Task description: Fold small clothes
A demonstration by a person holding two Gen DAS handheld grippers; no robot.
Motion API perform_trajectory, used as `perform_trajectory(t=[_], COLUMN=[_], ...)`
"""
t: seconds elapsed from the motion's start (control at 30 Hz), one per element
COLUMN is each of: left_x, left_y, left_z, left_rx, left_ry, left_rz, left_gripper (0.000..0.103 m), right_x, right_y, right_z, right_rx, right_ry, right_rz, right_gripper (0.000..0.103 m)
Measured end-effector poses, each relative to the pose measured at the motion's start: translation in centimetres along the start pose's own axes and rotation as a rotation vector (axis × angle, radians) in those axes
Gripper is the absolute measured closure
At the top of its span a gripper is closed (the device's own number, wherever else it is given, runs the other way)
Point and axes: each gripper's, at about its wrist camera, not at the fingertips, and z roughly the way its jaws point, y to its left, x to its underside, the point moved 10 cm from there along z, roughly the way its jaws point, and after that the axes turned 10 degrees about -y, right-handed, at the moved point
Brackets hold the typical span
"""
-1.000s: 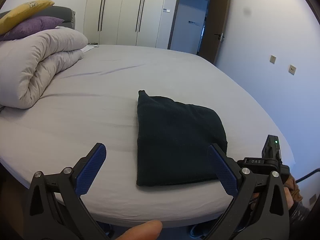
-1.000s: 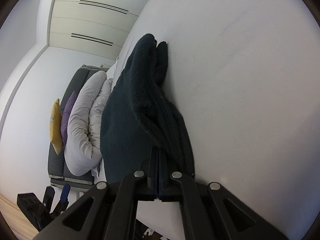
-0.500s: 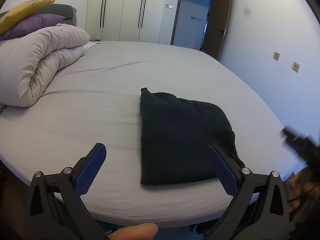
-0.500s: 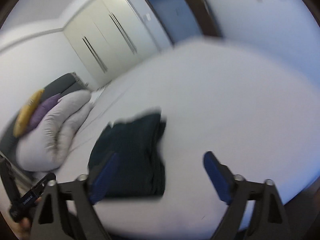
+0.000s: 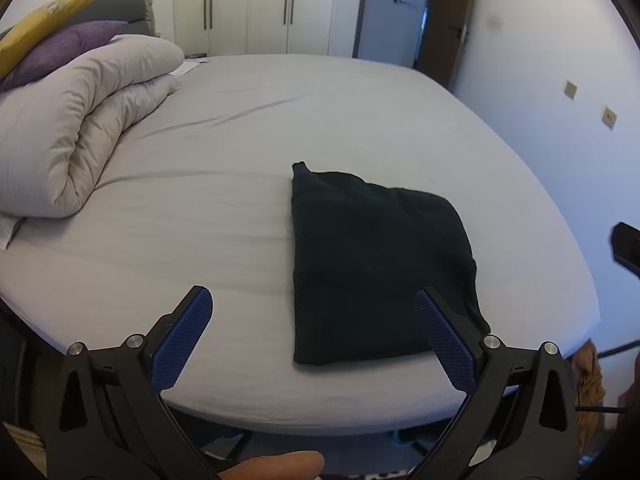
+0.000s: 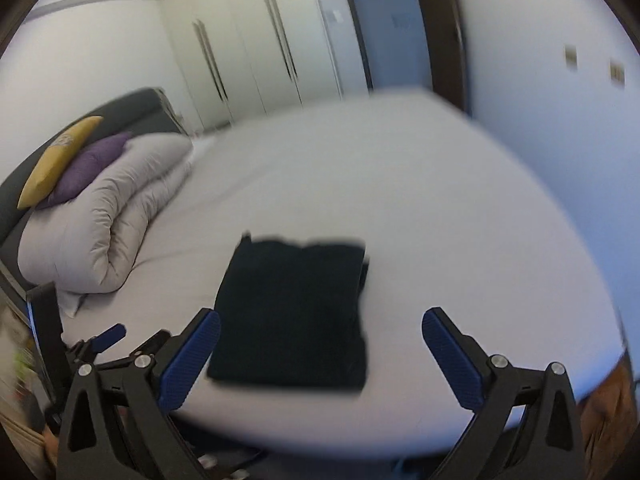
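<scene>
A dark folded garment (image 5: 376, 264) lies flat on the grey bed sheet (image 5: 200, 220) near the bed's front edge; it also shows in the right wrist view (image 6: 292, 316). My left gripper (image 5: 312, 320) is open and empty, held off the front edge of the bed, below and in front of the garment. My right gripper (image 6: 320, 340) is open and empty, raised above the bed's front edge with the garment lying between and beyond its blue pads (image 6: 448, 352). The right wrist view is blurred by motion.
A rolled grey duvet (image 5: 80, 128) lies at the left with purple (image 5: 64, 52) and yellow (image 5: 40, 28) pillows on it. White wardrobes (image 5: 248, 4) and an open door (image 5: 448, 16) stand behind. The right wall (image 5: 560, 80) is close to the bed.
My right gripper let go of the garment's edge, opened, and pulled back and up from the bed. The garment now lies flat. My left gripper stayed open and shifted slightly.
</scene>
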Motion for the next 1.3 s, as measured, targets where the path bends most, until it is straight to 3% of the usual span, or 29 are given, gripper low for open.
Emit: perform_trajectory(t=[0.1,0.2,0.5,1.3], left_x=[-0.5,-0.8,-0.7,-0.1], left_y=[-1.0,-1.3,-1.0,-0.6], left_z=[-0.3,-0.1,0.5,0.9], left_rx=[0.019,0.019,-0.001,0.004], left_ry=[0.011,0.026,0.059,0.072], left_rz=[0.013,0.017,0.008,0.010], left_gripper=[0.000,0.000,0.000,0.000], right_x=[0.6,1.1,2.5,3.5], right_y=[0.0,-0.2,-0.5,0.6], right_z=[0.9,1.2,2.0,2.9], right_rx=[-0.009,0.048,0.092,0.083], right_ry=[0.054,0.076,0.143,0.159], right_rz=[0.058,0.000,-0.044,-0.061], right_gripper=[0.000,0.000,0.000,0.000])
